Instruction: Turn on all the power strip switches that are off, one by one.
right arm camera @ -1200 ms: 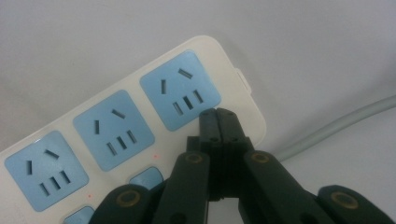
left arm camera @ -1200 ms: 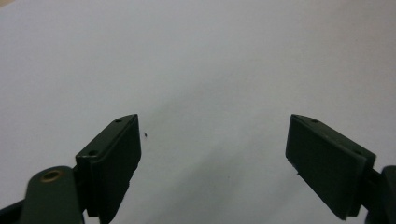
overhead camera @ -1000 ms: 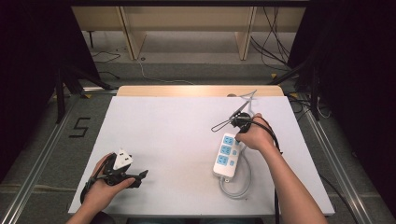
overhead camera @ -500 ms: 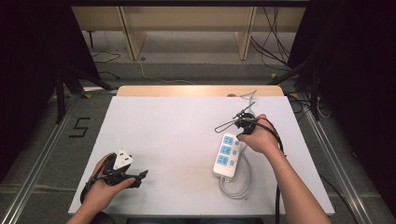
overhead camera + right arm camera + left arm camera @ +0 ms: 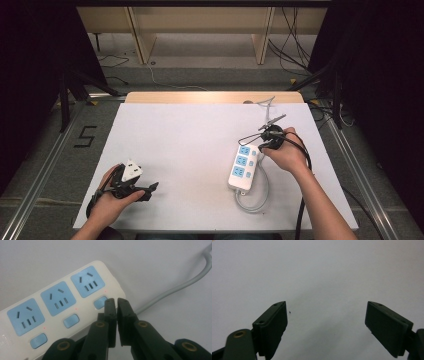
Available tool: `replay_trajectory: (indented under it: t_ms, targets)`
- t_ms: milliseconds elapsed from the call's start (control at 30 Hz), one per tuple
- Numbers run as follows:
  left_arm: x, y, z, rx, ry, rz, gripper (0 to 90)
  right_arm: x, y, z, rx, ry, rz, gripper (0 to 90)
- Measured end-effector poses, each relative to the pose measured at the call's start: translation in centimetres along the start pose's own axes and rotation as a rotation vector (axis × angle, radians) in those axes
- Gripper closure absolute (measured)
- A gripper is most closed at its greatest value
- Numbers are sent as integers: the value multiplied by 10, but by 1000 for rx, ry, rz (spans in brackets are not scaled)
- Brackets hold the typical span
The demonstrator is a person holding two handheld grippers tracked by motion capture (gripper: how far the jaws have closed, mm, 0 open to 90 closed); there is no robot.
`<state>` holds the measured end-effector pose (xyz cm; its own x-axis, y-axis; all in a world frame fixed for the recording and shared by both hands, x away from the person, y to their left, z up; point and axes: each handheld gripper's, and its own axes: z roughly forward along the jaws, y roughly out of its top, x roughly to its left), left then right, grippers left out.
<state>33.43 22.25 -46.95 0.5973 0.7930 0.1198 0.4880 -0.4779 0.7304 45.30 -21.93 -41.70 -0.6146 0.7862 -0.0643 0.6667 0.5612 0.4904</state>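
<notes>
The power strip [image 5: 243, 167] lies on the right half of the table [image 5: 190, 150], its long axis running from the near edge toward the far edge and leaning a little to the right, with its grey cable [image 5: 255, 202] looping off the near end. Its three blue sockets each have a small blue switch [image 5: 100, 302] alongside. The right tongs [image 5: 270, 136] sit just beside the strip's far end, on its right; their jaws have just been opening a crack, nearly together with nothing between them, tips right at the switch of the end socket. That hand is plainly the nearer one. The left tongs [image 5: 145, 190] rest by the near left corner, well apart from the strip, jaws wide and empty
</notes>
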Motion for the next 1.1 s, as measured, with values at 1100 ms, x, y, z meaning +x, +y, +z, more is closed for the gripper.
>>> replay_trajectory:
  t_ms: [1100]
  targets:
    - [2,-1,1,2,15,-19,180,-1,-50,-12,-168,21,64,661]
